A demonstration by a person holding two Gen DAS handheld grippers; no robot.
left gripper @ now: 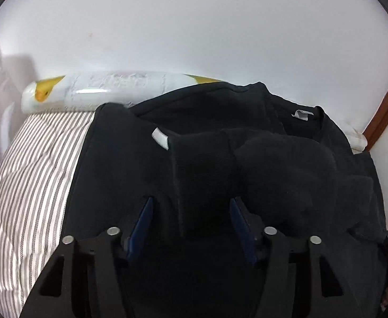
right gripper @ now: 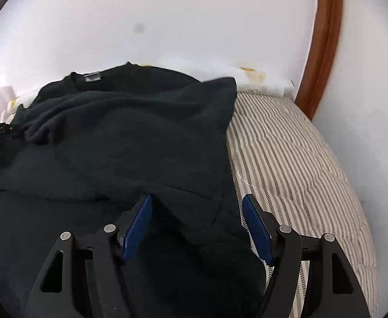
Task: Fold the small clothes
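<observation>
Your striped bed cover point(right gripper: 294, 159) is carrying the black sweatshirt point(right gripper: 119, 137), which is lying bunched across it (neck label facing the wall). Your left gripper point(left gripper: 191, 206) is hovering with jaws partly apart over a sleeve fold, not pinching it. Your right gripper point(right gripper: 196, 206) is standing wide open, straddling the sweatshirt's edge.

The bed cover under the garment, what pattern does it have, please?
Thin grey-brown and white stripes, clearest in the right wrist view.
</observation>
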